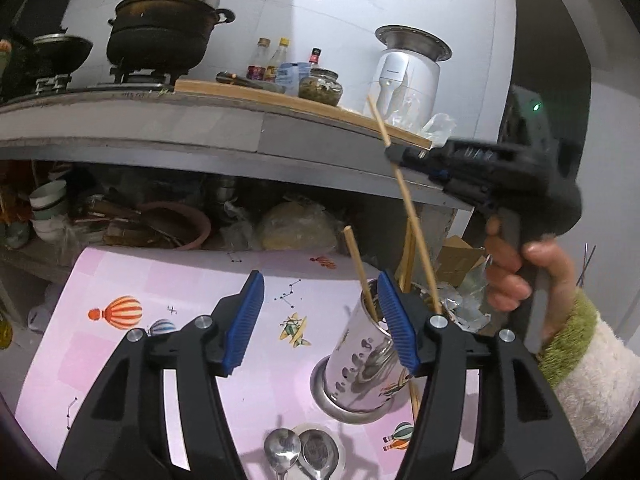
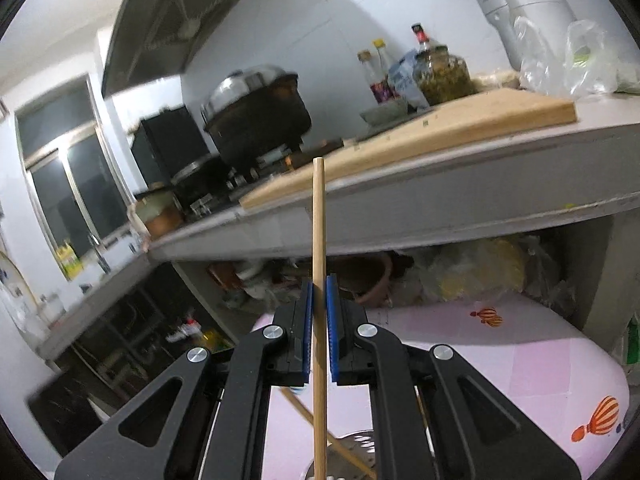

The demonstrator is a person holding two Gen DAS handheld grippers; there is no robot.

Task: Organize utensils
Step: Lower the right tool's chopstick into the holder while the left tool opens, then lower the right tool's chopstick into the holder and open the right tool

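Note:
A perforated steel utensil holder [image 1: 360, 364] stands on the pink balloon-print tablecloth [image 1: 168, 280], with a wooden chopstick [image 1: 360, 268] leaning in it. My left gripper [image 1: 320, 316] is open just left of the holder; its right finger overlaps the holder's rim and nothing sits between the pads. My right gripper [image 1: 394, 154] hovers above the holder, held by a person's hand [image 1: 516, 276], and is shut on a long chopstick [image 1: 414, 220] whose lower end reaches the holder's mouth. In the right wrist view the chopstick [image 2: 319, 240] stands upright between the shut pads of the right gripper [image 2: 319, 320].
Two metal spoons [image 1: 300, 454] lie at the near table edge. Behind the table runs a grey counter [image 1: 200, 128] with a cutting board [image 1: 280, 96], bottles, a jar, a white appliance [image 1: 404, 76] and a black pot [image 1: 160, 36]. The shelf underneath is packed with bowls and bags.

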